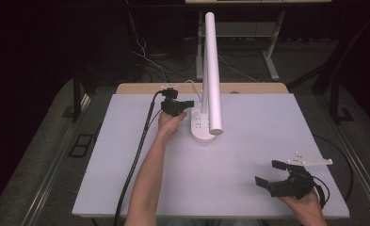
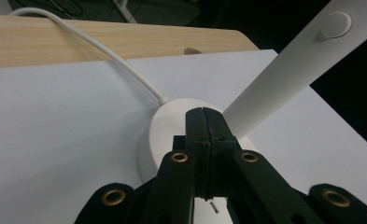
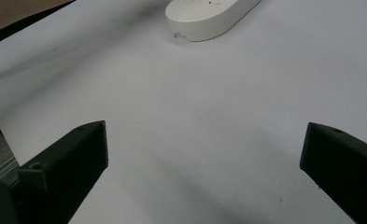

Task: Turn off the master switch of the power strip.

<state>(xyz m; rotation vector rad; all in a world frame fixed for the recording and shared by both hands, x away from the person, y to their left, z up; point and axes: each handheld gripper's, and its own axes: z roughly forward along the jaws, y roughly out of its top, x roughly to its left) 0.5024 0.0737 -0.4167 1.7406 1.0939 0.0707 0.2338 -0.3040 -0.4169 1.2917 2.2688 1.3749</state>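
A white desk lamp stands at the back middle of the white table top (image 1: 248,141). It has an oval base (image 1: 202,126) and a long tube-shaped arm (image 1: 212,70). My left gripper (image 1: 191,103) is just left of the lamp's foot, with its jaws pressed together and nothing between them. In the left gripper view the shut tips (image 2: 203,122) sit right over the round end of the base (image 2: 167,128), where the white cable (image 2: 102,46) plugs in. My right gripper (image 1: 269,173) is near the front right corner with its jaws wide apart and nothing between them (image 3: 204,154). The lamp base (image 3: 209,16) lies far ahead of it.
A strip of bare wood (image 1: 135,88) runs along the table's back edge. A black cable (image 1: 138,160) trails from the left gripper along the forearm to the front edge. Dark floor, table legs and loose wires lie beyond the table.
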